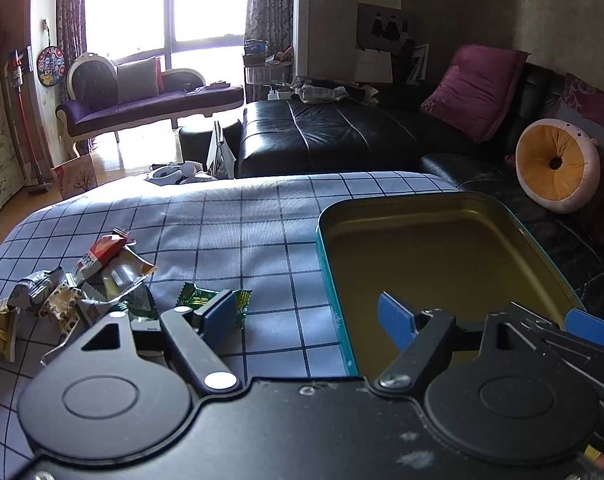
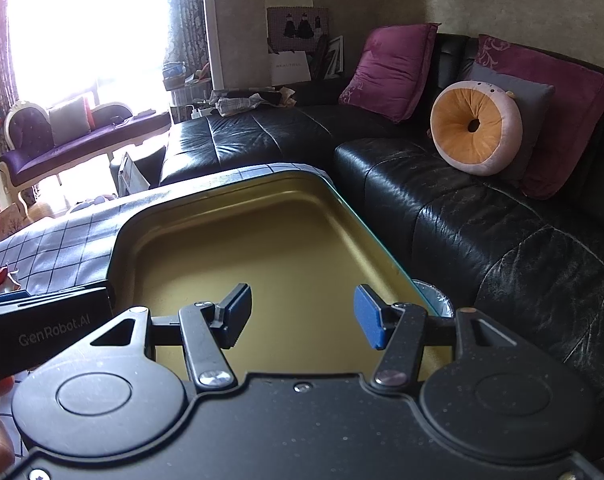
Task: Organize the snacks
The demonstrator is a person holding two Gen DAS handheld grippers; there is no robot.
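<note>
A: Snacks [image 1: 82,292] lie heaped at nine o'clock of the tin [image 1: 442,256]; why?
B: Unsorted yet, seemingly; left gripper [image 1: 310,316] and right gripper [image 2: 302,316] hover spread, empty, above the empty tin.

Empty gold tin [image 1: 442,256], snack packets [image 1: 86,284] heaped left

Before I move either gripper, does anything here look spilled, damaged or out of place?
Nothing looks spilled or damaged. The snack packets lie in a loose, crumpled heap on the checked tablecloth, left of the tin, which shows nothing inside. One green packet lies apart from the heap.
</note>
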